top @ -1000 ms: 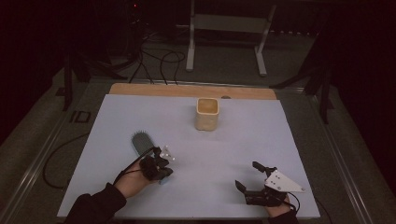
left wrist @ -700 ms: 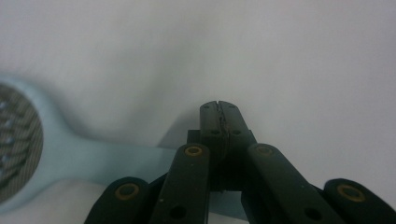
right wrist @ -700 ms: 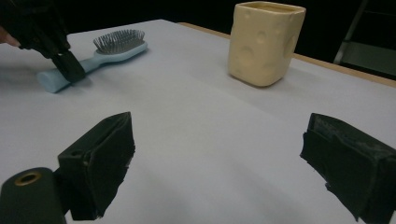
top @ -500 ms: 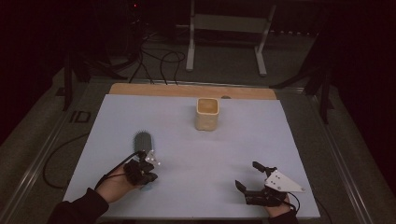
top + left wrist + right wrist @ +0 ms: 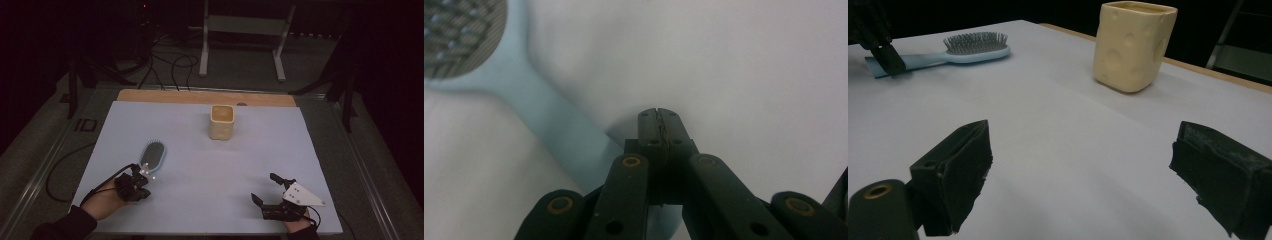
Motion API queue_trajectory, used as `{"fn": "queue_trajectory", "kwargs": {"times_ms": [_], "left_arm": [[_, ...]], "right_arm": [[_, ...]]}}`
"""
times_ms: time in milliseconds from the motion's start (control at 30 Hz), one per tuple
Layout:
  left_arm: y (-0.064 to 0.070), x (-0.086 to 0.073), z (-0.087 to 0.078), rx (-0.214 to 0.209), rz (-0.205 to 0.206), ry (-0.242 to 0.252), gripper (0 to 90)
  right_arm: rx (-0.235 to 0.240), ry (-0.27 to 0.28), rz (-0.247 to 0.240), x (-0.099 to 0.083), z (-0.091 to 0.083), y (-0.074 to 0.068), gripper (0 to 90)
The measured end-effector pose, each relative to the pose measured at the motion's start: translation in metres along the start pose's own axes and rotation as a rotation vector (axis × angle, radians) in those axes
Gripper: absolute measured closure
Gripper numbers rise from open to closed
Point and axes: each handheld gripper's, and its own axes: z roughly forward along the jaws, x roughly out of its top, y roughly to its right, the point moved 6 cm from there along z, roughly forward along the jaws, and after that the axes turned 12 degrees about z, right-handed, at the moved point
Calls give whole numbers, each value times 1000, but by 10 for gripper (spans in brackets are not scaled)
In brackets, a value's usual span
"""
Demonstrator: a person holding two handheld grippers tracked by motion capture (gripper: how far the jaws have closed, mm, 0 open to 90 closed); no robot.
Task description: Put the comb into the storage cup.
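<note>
table [image 5: 200, 130]: pale blue, dark room | left gripper [image 5: 658, 114]: closed beside hairbrush [image 5: 151, 156] | right gripper [image 5: 1083, 170]: wide

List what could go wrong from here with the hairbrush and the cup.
1. The left gripper has its jaws shut beside the hairbrush handle, not around it, so a lift would likely leave the brush lying flat.
2. Its tips sit close to the handle and could nudge the brush across the table.
3. The cup is small-mouthed, so the brush might tip it.
</note>
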Motion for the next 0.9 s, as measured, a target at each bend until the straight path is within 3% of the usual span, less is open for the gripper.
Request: {"fn": "queue_trajectory", "kwargs": {"times_ms": [633,900], "left_arm": [[-27,-42,-16,69,-110,-20,900],[-41,-54,-18,102,-129,-29,900]], "right_arm": [[-1,-2,-1,0,0,-1,87],[0,-3,-2,0,0,-1,87]]}}
